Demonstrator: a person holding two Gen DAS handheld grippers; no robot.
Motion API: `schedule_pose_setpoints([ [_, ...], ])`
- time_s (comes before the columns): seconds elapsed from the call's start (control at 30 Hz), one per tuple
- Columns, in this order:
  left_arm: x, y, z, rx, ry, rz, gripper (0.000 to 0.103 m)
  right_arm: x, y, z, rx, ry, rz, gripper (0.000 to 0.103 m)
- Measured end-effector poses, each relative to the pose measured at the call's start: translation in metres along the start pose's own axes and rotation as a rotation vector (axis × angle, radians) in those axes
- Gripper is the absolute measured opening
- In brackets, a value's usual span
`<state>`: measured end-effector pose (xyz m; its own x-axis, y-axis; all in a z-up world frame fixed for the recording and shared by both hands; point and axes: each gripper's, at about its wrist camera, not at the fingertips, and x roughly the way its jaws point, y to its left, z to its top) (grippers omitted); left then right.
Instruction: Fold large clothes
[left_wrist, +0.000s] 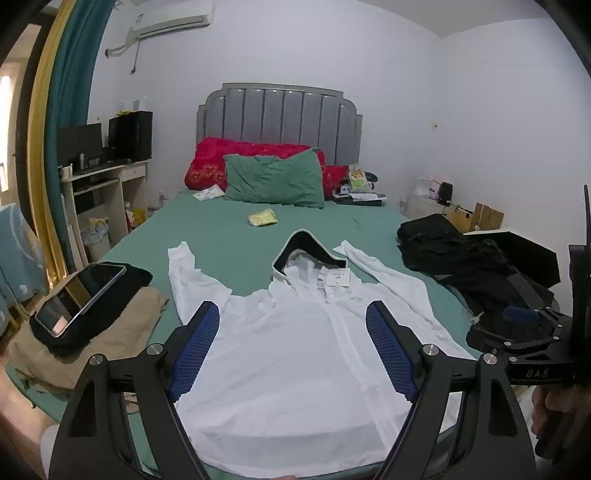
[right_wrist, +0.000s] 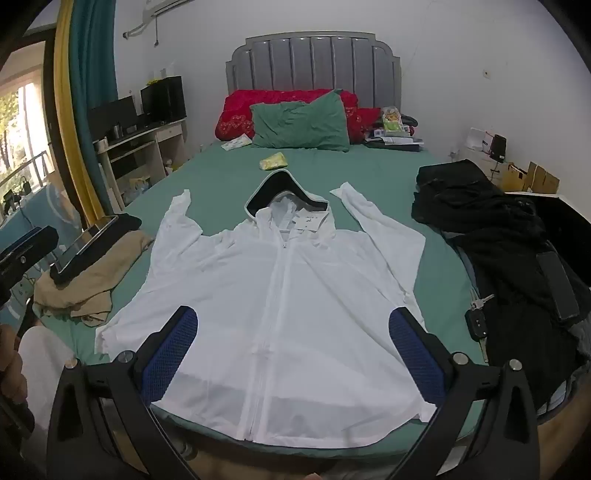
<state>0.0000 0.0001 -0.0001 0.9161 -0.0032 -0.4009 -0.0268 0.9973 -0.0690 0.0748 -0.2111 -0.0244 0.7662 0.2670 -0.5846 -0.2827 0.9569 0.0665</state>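
Black-framed left gripper (left_wrist: 291, 321); ribbed blue pads (left_wrist: 195, 350); silver screws.

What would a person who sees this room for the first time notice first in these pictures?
The eye goes first to the white hooded jacket, spread flat and zipped on the green bed sheet, sleeves angled toward the pillows. Next come the red pillow and green pillow against the grey headboard. Both grippers, left gripper and right gripper, hang open over the jacket's hem.

Home bedroom, bed (left_wrist: 229, 236), headboard (left_wrist: 279, 118), pillows (left_wrist: 273, 181)
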Motion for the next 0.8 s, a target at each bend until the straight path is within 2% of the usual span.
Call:
schedule_pose_setpoints([
  [0.5,0.0026,0.0041,-0.0095,-0.014,0.011,0.015,0.084,-0.0003,0.0013,0.0018,-0.004,0.010,-0.002,0.102],
  [0.8,0.0059,0.0015,-0.0032,-0.019,0.027,0.023,0.084,-0.0015,0.0004,0.0045,-0.006,0.012,-0.002,0.102],
])
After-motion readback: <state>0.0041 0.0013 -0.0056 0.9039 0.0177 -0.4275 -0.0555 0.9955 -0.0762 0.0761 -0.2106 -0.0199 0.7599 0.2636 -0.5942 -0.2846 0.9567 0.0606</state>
